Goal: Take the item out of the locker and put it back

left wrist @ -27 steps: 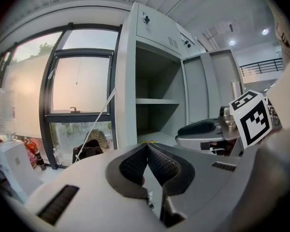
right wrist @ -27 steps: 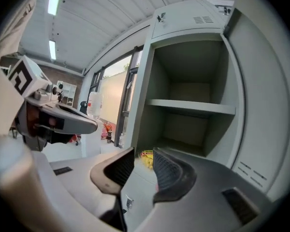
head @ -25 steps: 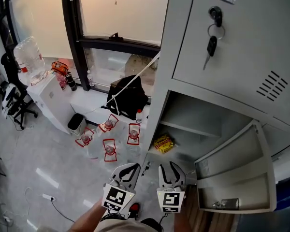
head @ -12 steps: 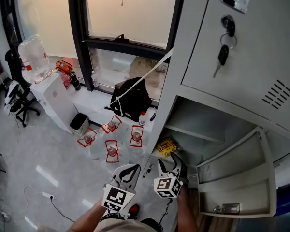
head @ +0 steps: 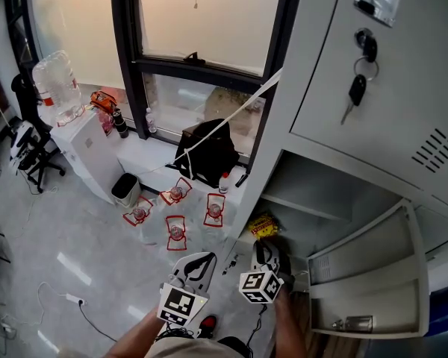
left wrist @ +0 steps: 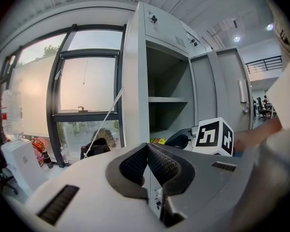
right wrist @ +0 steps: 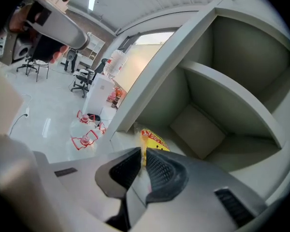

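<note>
Yellow snack packet (right wrist: 153,140) at the locker (right wrist: 198,127) floor's front edge; my right gripper (right wrist: 142,154) has just closed onto it, and the left gripper (left wrist: 147,148) has its jaws together, empty.

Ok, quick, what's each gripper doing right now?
Left gripper: shut, nothing in it.
Right gripper: jaws have just been closing, now pinching the edge of the yellow packet.

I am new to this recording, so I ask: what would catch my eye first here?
The tall grey metal locker stands at the right with its lower door open and black keys hanging in the door above. On its lower floor lies a yellow printed packet, and the right gripper has just been closing its jaws on the packet's edge.
</note>
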The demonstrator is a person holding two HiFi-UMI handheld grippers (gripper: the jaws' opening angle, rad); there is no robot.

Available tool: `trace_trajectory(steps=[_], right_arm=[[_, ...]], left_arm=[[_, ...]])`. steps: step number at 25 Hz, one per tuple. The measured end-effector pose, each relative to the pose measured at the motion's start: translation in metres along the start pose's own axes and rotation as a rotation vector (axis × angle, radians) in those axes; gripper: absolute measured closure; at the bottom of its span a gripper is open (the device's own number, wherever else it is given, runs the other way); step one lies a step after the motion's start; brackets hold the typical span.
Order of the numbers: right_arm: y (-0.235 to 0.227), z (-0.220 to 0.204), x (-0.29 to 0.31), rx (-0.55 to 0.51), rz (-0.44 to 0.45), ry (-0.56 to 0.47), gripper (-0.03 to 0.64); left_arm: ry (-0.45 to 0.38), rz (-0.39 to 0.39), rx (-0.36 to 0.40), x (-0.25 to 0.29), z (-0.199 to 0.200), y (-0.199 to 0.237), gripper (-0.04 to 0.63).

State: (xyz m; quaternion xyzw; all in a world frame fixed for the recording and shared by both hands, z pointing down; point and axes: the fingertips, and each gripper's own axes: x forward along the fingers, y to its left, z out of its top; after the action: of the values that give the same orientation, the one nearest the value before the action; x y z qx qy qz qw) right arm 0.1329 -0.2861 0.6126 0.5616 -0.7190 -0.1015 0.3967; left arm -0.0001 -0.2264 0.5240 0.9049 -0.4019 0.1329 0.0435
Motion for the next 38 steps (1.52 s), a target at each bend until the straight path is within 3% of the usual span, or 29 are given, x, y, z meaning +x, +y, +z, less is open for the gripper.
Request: trace_trajectory(steps=[9,15,27,33,38], right_arm=[[-0.003,0.003,-0.003,0.002,0.002,-0.005,0.591],[-0.021,0.016,-0.019,0.057,-0.037,-0.046,0.595],[-0.078,0.050,-0.110,0.413,-0.167,-0.253,0.595],[-0.084,0.042,-0.166,0.565,-0.230,-0.327,0.595],[-0.072,0.026,-0.198,0.639,-0.246,-0.329,0.595]], left_arm=[[-0.008,0.012,-0.003,-0.008,0.000,0.005,0.575],[-0.026,-0.002,0.003,-0.009,0.006,0.000,0.575],[-0.076,-0.053,0.023,-0.016,0.024,-0.019,0.575],[-0.104,-0.092,0.041,-0.019,0.034,-0.037,0.575],[-0.115,-0.127,0.055,-0.022,0.036,-0.056,0.575]])
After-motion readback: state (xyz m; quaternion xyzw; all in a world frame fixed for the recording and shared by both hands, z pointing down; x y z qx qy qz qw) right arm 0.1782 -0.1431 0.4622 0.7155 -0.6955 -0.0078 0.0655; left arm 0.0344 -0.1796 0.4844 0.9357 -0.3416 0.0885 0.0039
